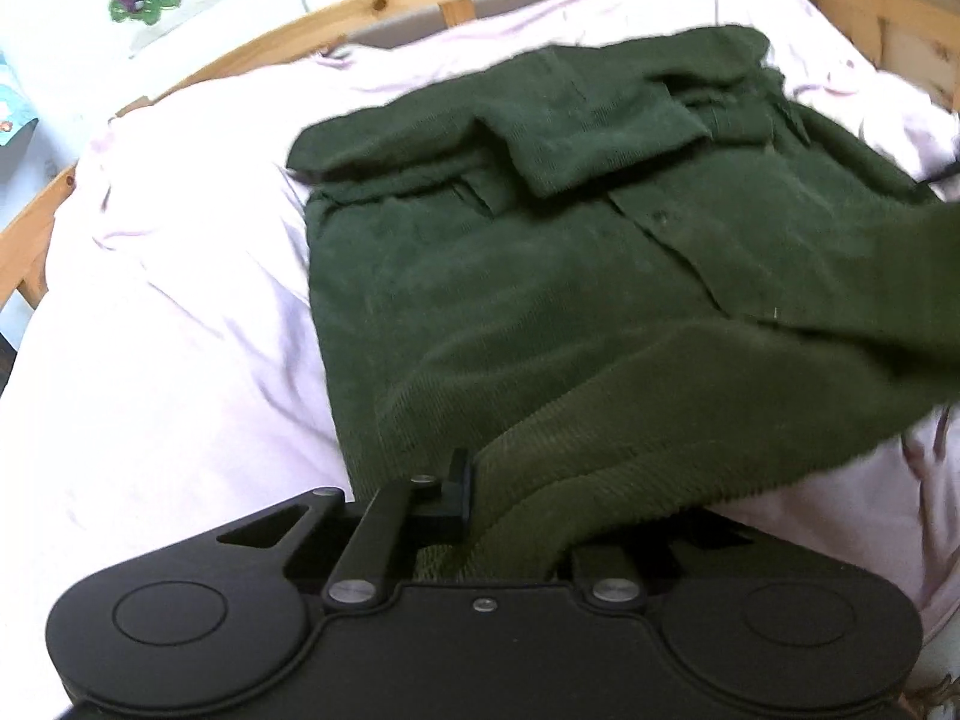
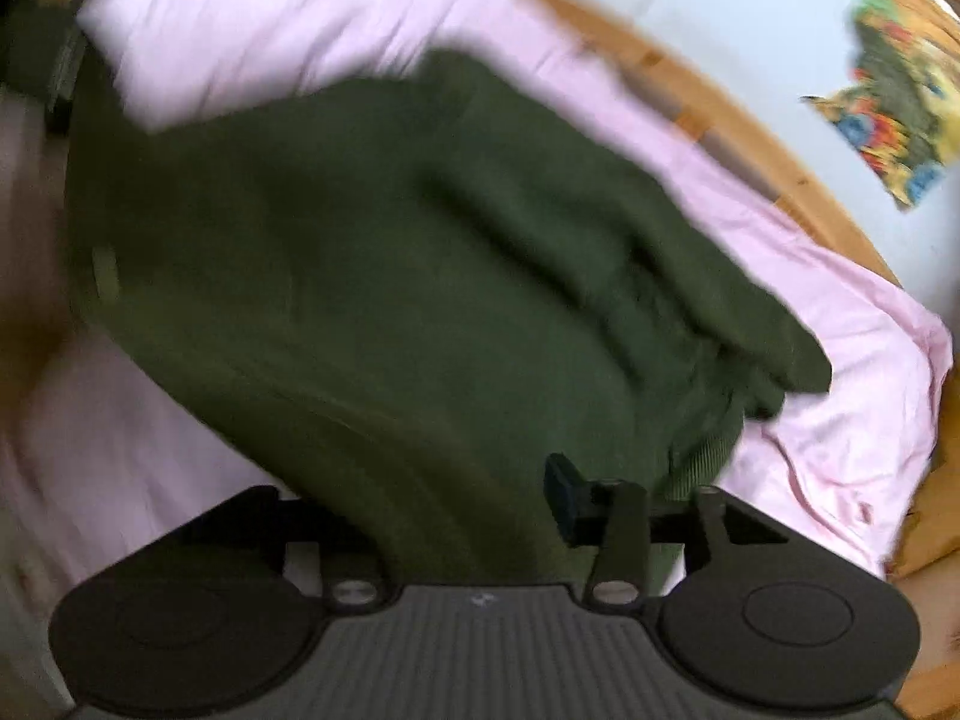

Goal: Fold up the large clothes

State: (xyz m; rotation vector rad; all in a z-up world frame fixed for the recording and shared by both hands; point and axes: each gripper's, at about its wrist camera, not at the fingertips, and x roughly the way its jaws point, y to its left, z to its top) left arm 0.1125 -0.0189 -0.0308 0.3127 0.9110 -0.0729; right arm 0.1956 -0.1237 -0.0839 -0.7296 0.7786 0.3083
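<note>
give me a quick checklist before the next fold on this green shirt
1. Left hand-held gripper shut on the green corduroy shirt: ok, hem fabric runs between its fingers.
2. Right hand-held gripper grip: cannot tell, cloth lies between the fingers but the view is blurred.
3. Sleeve folded across the chest: ok.
4. Shirt lies wholly on the pink sheet: ok.
5. Held hem flat: not ok, it is bunched and lifted.
</note>
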